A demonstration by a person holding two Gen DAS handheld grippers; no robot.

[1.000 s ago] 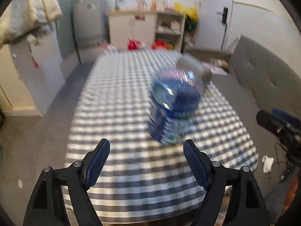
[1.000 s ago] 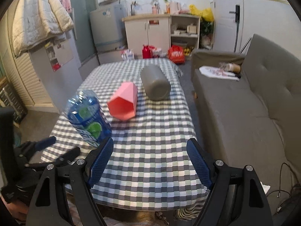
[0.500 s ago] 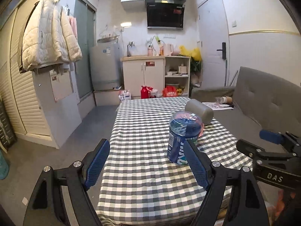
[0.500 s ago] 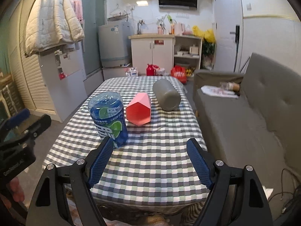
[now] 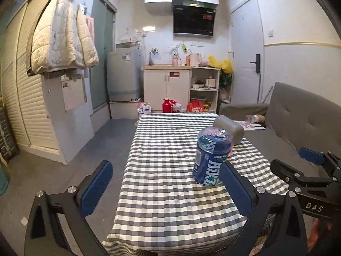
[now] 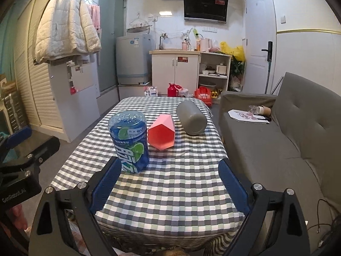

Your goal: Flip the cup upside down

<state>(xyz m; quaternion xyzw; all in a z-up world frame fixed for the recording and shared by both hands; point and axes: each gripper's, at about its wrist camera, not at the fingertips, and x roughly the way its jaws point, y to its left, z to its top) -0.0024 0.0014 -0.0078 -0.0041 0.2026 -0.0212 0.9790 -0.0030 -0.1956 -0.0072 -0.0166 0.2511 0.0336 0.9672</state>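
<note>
A blue clear plastic cup [image 6: 129, 141] with upside-down lettering stands on the checked table [image 6: 170, 183], closed end up; it also shows in the left wrist view [image 5: 212, 156]. A pink hexagonal cup [image 6: 162, 133] lies on its side beside it, mouth toward me. A grey cup [image 6: 191, 118] lies on its side farther back, also seen in the left wrist view [image 5: 230, 128]. My left gripper [image 5: 164, 192] is open and empty, near the table's front edge. My right gripper [image 6: 168, 187] is open and empty, short of the cups.
A grey sofa [image 6: 287, 132] runs along the table's right side. Cabinets, a washing machine [image 6: 133, 57] and red bags stand at the far wall. The other gripper's body shows at the right edge [image 5: 307, 183] and the left edge [image 6: 21, 170].
Both grippers have drawn back and tilted up from looking down at the table to a level view. The blue cup stands in the same place.
</note>
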